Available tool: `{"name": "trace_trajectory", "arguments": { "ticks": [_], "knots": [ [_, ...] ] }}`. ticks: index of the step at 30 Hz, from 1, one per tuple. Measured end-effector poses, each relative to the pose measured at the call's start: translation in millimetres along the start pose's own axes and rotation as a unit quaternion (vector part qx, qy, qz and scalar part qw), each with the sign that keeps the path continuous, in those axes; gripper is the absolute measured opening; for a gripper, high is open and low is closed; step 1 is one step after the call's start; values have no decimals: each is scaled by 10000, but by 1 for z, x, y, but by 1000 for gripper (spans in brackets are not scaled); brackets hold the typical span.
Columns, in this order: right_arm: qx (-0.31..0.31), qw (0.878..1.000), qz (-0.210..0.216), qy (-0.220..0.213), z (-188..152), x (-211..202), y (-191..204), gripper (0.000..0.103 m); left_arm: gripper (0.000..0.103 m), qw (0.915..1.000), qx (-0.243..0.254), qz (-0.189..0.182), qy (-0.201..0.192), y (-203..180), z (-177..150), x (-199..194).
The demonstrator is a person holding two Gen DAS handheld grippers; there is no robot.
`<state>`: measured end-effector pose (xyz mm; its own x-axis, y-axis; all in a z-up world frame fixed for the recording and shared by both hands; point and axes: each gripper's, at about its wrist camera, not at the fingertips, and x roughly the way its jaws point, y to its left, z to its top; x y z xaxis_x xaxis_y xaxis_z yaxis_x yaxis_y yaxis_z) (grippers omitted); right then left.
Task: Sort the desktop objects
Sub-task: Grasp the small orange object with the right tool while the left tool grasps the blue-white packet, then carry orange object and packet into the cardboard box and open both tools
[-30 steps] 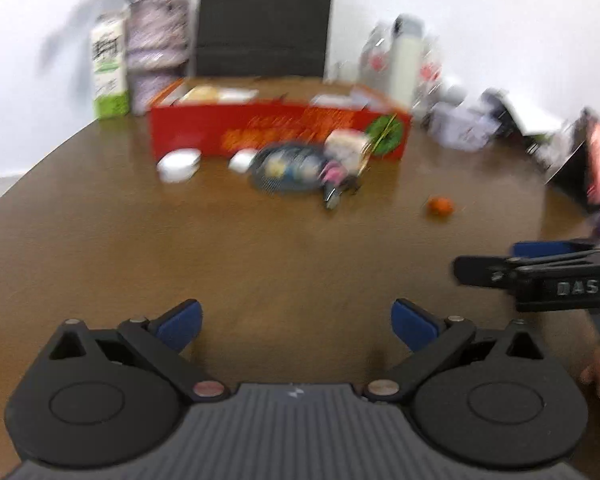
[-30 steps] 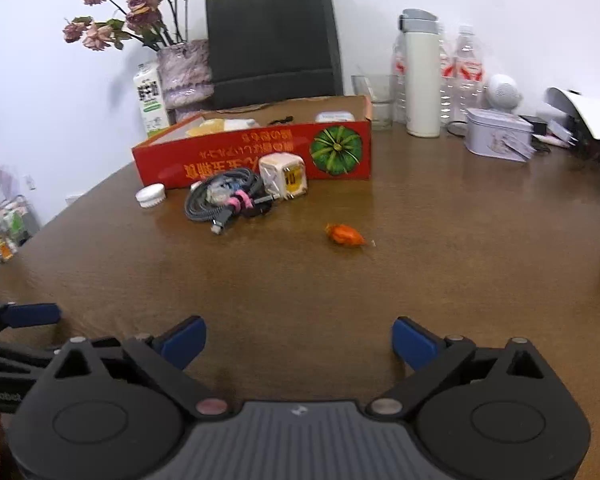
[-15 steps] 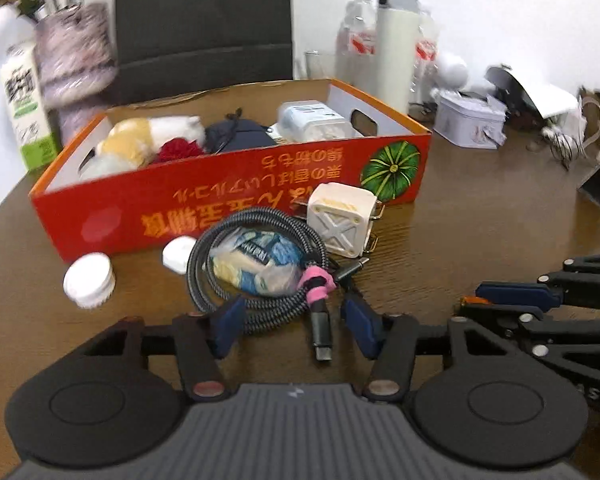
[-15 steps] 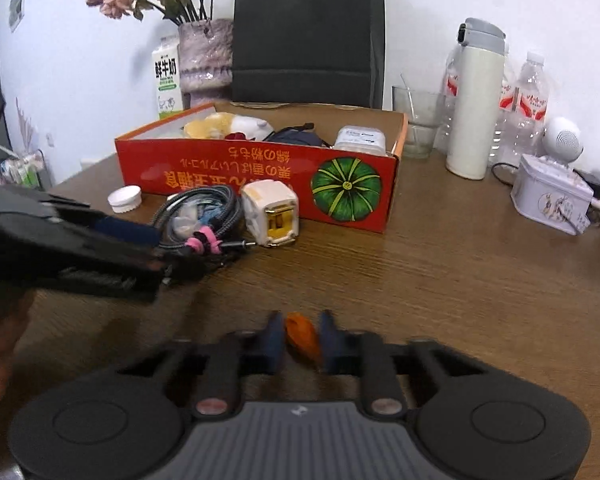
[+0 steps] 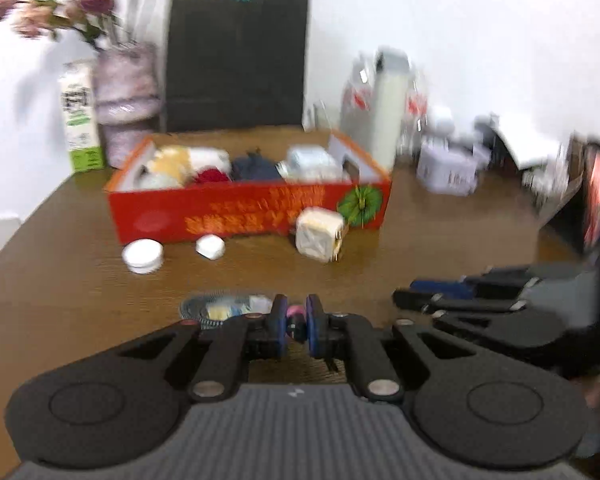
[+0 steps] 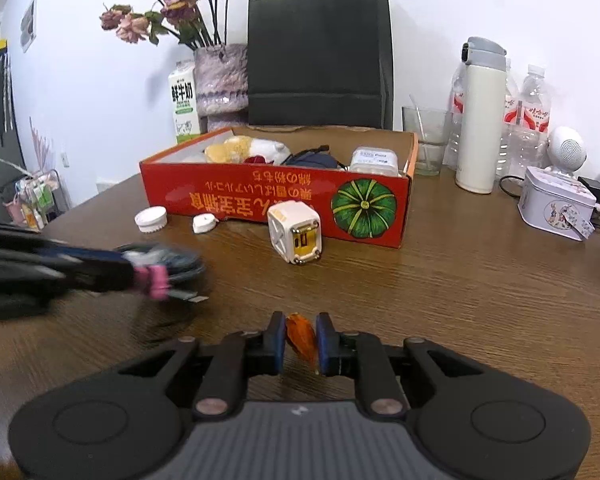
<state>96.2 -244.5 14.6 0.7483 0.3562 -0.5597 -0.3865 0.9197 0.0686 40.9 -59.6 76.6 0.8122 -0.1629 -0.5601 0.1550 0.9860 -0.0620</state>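
Observation:
My left gripper (image 5: 296, 320) has its jaws closing on the pink-banded part of a coiled grey cable (image 5: 220, 308). The coil hangs off the brown table (image 6: 460, 300). In the right wrist view the same cable (image 6: 168, 264) is blurred at the left, held by the left gripper's fingers (image 6: 80, 264). My right gripper (image 6: 299, 326) is shut on a small orange candy (image 6: 302, 340) just above the table. A red cardboard box (image 6: 236, 200) with several items in it stands behind. A white charger cube (image 6: 294, 236) sits in front of it.
A white cap (image 6: 151, 219) and a small white piece (image 6: 205, 223) lie by the box's front. Behind stand a black bag (image 6: 320, 56), vase (image 6: 220, 80), milk carton (image 6: 185, 100), glass (image 6: 426, 140), white flask (image 6: 480, 120), bottles (image 6: 532, 112) and a tin (image 6: 556, 204).
The left gripper came in over the cable, closed on it and lifted it away from beside the charger. The right gripper closed on the orange candy and holds it.

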Motion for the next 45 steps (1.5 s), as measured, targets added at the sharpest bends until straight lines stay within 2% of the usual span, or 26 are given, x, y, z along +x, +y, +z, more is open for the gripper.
{"name": "trace_trajectory", "arguments": {
  "ticks": [2, 5, 7, 9, 11, 12, 14, 17, 21, 23, 24, 25, 27, 30, 32, 33, 34, 35, 36, 37, 38, 41, 45],
  "knots": [
    [24, 10000, -9, -86, 0, -4, 0, 15, 4, 9995, -251, -50, -188, 6, 7, -22],
    [141, 9998, -24, -128, -4, -9, 0, 15, 3, 9984, -468, -126, -298, 9, 17, -44],
    [160, 9997, -140, -147, -8, -12, 2, 15, 2, 9977, -349, -362, -455, 3, 20, -61],
    [137, 9994, -286, -136, -14, -16, 4, 15, 2, 9983, -195, -206, -502, -1, 18, -64],
    [191, 9992, -270, -214, -17, -22, 5, 15, 1, 9981, -474, -172, -367, 9, 14, -57],
    [234, 9991, -240, -279, -18, -26, 5, 15, 1, 9965, -727, -296, -285, 17, 12, -55],
    [270, 9988, -273, -320, -21, -30, 6, 15, 1, 9943, -930, -417, -308, 25, 11, -59],
    [284, 9987, -315, -290, -26, -31, 8, 15, 1, 9958, -632, -274, -595, 24, 14, -69],
    [243, 9988, -301, -308, -28, -33, 13, 15, 3, 9986, -350, -304, -240, 28, 0, -60],
    [286, 9987, -285, -311, -29, -35, 13, 15, 13, 9999, -25, 13, -97, 29, -17, -51],
    [297, 9987, -275, -318, -30, -36, 13, 15, 30, 9997, 142, 194, 8, 30, -25, -43],
    [293, 9987, -264, -325, -30, -36, 13, 15, 58, 9993, 213, 299, 105, 31, -31, -36],
    [261, 9988, -230, -343, -30, -37, 15, 15, 78, 9985, 130, 449, 301, 38, -40, -20],
    [227, 9992, -53, -312, -31, -40, 20, 15, 86, 9971, -145, 415, 616, 49, -45, 2],
    [226, 9992, 39, -341, -32, -46, 25, 15, 86, 9954, -282, 476, 785, 53, -45, 20],
    [215, 9991, 54, -360, -33, -49, 28, 15, 75, 9945, -329, 532, 844, 55, -46, 27],
    [230, 9990, 73, -385, -34, -52, 29, 15, 53, 9951, -281, 598, 732, 54, -46, 29],
    [269, 9988, 118, -392, -35, -55, 30, 15, 52, 9956, -172, 604, 689, 53, -47, 29],
    [338, 9985, 162, -387, -36, -57, 29, 15, 42, 9964, -127, 487, 682, 53, -46, 28],
    [410, 9983, 183, -385, -35, -59, 27, 15, 38, 9971, -193, 335, 650, 54, -44, 27],
    [500, 9978, 233, -374, -32, -60, 24, 15, 37, 9977, -293, 206, 578, 56, -41, 24],
    [849, 9943, 469, -437, -14, -64, 10, 15, 34, 9987, -408, 131, 258, 59, -13, 18],
    [771, 9939, 397, -685, 44, -57, -4, 15, 34, 9992, -365, -163, -87, 66, 61, 36]
  ]
}}
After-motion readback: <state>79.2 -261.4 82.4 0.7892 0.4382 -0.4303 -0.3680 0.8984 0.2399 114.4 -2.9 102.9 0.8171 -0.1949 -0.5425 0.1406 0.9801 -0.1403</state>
